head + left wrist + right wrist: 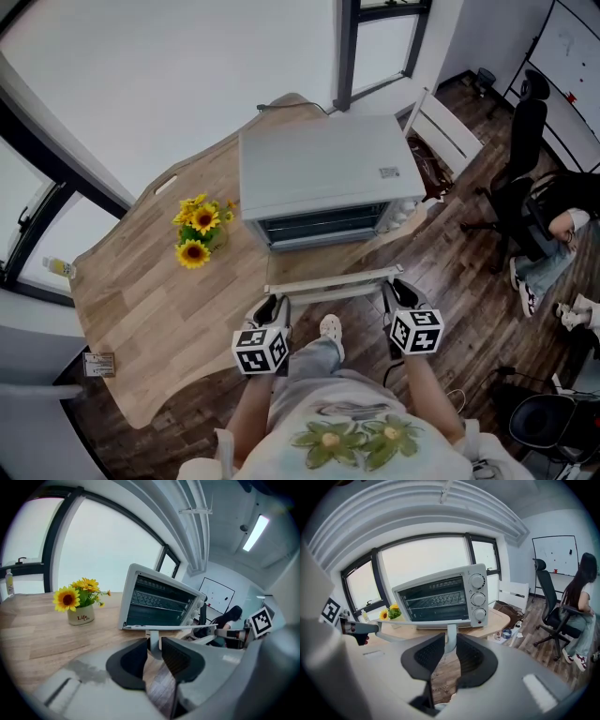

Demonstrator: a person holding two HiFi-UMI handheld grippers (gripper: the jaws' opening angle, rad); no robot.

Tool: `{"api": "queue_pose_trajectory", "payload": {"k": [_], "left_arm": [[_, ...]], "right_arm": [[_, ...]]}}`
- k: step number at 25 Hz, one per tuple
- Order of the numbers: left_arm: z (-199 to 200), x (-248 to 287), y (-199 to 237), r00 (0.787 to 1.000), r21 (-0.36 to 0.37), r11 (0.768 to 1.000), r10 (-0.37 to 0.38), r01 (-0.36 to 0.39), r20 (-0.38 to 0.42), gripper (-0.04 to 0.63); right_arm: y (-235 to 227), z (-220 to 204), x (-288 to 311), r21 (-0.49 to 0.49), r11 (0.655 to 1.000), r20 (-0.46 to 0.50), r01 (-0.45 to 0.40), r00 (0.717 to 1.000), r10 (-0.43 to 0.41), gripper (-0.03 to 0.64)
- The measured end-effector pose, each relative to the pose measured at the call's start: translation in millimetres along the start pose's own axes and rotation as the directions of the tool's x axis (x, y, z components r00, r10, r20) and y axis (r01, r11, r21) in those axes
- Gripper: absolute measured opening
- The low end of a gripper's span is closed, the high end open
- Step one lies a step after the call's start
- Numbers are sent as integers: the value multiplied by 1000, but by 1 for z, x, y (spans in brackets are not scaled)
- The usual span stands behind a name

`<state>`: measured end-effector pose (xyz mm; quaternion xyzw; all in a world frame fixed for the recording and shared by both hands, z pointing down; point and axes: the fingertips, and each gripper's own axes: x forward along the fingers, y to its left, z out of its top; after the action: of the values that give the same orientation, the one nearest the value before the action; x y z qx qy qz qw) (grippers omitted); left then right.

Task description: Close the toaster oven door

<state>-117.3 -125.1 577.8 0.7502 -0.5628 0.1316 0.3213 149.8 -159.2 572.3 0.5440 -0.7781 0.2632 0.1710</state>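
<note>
The toaster oven (pixel 323 173) is sitting mid-frame on the bench (pixel 141 300), its door (pixel 328 281) lying open just below it, long axis running left-right. The left claw (pixel 274 305) and right claw (pixel 396 292) are each clamping one end of the door's handle (pixel 333 292), equally near, with the oven lying above them.

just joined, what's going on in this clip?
A person holds a gripper in each hand at the toaster oven on the wooden table. The door is open, roughly level. The left gripper and right gripper are each clamped on a post of the door handle, one near each end. Door not yet closed.
</note>
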Motion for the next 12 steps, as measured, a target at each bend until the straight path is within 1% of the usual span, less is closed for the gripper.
{"api": "queue_pose_trajectory", "payload": {"k": [12], "left_arm": [[17,0,-1,999,4,1000,16,-16,36,107]], "right_arm": [[2,16,0,-9,1000,31,-11,999,12,81]]}}
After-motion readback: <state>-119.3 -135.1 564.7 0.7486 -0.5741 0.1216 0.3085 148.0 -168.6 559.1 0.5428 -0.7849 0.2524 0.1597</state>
